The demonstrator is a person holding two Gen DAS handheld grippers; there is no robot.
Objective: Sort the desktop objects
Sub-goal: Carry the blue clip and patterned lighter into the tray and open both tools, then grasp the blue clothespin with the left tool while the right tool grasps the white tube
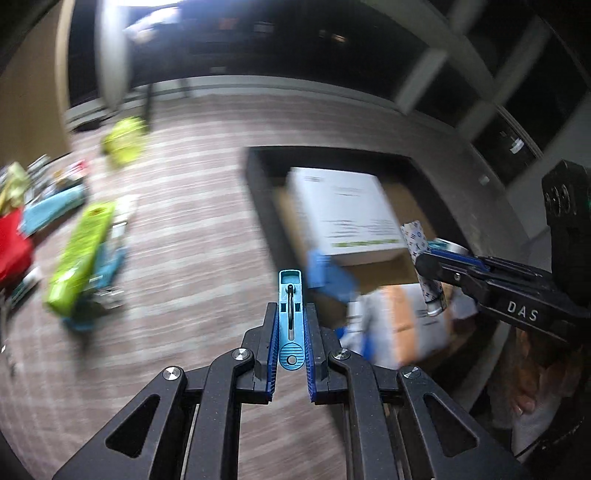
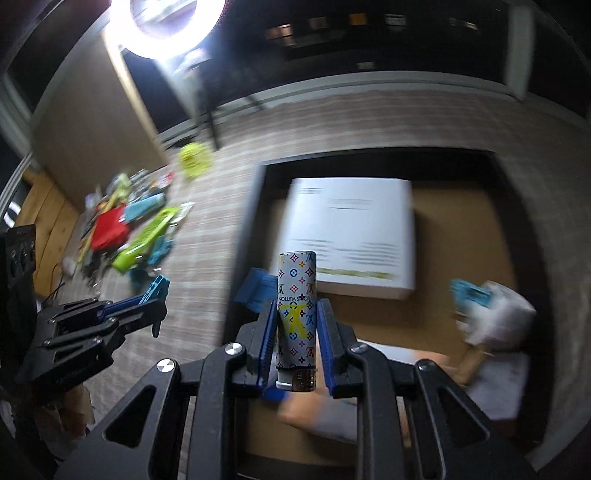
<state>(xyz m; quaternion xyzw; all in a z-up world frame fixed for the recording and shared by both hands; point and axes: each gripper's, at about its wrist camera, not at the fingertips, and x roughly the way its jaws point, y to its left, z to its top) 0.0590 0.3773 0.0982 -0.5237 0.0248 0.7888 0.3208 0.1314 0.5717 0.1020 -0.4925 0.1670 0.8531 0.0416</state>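
My left gripper (image 1: 291, 308) is shut on a light blue plastic clip (image 1: 291, 284) that sticks up past its fingertips. My right gripper (image 2: 297, 304) is shut on a white lighter (image 2: 296, 280) with a coloured monogram print, held upright, metal end towards the camera. Each wrist view shows the other tool: the right gripper (image 1: 424, 260) with the lighter (image 1: 415, 236) at the right, and the left gripper (image 2: 157, 299) with the clip (image 2: 159, 286) at the left. Both hang above a dark-rimmed tray (image 2: 255, 199) with a brown floor.
Inside the tray (image 1: 258, 192) lie a white box (image 2: 351, 236), blue items (image 2: 255, 291) and white packets (image 2: 498, 314). A blurred pile of loose things sits left on the striped surface: a red item (image 2: 109, 229), a lime-green pack (image 1: 79, 254). A bright lamp (image 2: 177, 22) glares above.
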